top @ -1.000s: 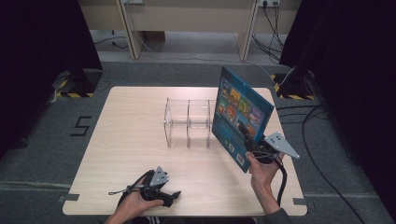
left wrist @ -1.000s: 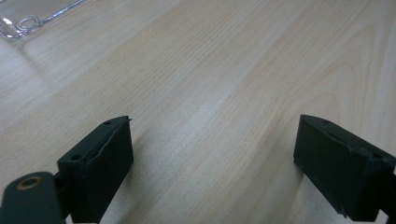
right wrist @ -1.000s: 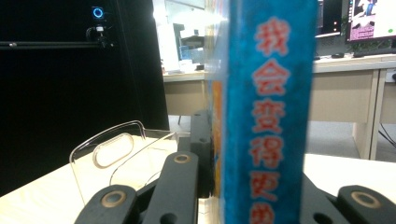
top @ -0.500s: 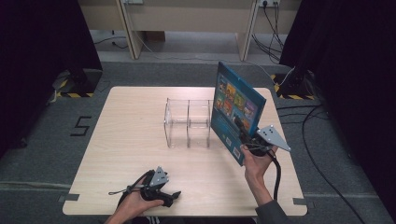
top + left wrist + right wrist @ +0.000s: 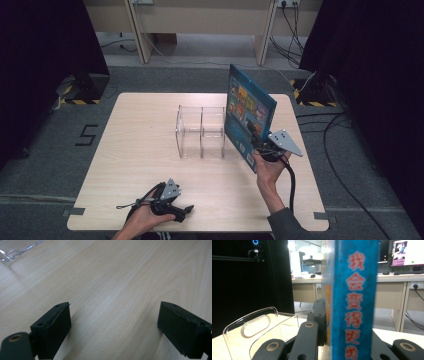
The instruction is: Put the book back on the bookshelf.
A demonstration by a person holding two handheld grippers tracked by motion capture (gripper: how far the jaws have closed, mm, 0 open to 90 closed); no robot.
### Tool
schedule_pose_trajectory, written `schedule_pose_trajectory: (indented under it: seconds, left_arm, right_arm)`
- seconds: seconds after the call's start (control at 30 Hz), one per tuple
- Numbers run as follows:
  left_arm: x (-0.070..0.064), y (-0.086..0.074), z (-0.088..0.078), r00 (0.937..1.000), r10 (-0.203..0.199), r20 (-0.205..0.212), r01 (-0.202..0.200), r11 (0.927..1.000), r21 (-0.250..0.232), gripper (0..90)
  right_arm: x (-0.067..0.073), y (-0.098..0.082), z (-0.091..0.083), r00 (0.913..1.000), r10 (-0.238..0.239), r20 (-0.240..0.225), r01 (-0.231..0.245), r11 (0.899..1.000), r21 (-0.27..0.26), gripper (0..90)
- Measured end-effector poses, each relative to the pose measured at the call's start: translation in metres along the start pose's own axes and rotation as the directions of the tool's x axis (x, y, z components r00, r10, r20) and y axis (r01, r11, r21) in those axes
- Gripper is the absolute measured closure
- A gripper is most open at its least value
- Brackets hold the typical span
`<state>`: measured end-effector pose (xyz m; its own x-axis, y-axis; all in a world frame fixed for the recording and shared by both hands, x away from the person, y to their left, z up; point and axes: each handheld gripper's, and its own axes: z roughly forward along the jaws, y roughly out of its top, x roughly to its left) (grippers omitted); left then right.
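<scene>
Right claw [image 5: 260,145] in the high view clamps a blue book [image 5: 248,112] upright just beside the clear rack [image 5: 201,131] on the surface [image 5: 125,150], probably to slot it in. Left claw [image 5: 112,332], in its own view, rests idle, jaws apart. Right claw view: spine [image 5: 354,297] vertical between the jaws, rack at left.

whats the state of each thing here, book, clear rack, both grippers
book: upright, lifted, clamped by the spine
clear rack: standing on the table, both compartments empty
right gripper: shut on the book
left gripper: open, holding nothing, low over the table
</scene>
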<state>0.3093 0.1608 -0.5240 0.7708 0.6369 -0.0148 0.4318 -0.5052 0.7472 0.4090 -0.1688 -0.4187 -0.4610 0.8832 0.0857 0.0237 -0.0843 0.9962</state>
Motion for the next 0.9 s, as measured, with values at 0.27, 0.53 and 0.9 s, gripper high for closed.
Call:
schedule_pose_trajectory:
  seconds: [0.27, 0.53, 0.9]
  left_arm:
    - [0.000, 0.000, 0.000, 1.0000, 0.002, 0.003, -0.002, 1.0000, 0.002, 10.7]
    - [0.000, 0.000, 0.000, 1.0000, 0.003, 0.003, -0.003, 1.0000, 0.003, 10.7]
    - [-0.001, 0.000, 0.000, 1.0000, 0.004, 0.004, -0.004, 1.0000, 0.005, 10.7]
  right_arm:
    - [-0.001, -0.006, 0.008, 0.9999, 0.000, 0.014, 0.000, 1.000, 0.008, 82.6]
    - [-0.001, -0.011, 0.012, 0.9998, -0.006, 0.019, 0.006, 1.000, -0.002, 82.5]
    - [-0.001, -0.016, 0.015, 0.9998, 0.003, 0.022, -0.002, 1.000, -0.016, 82.3]
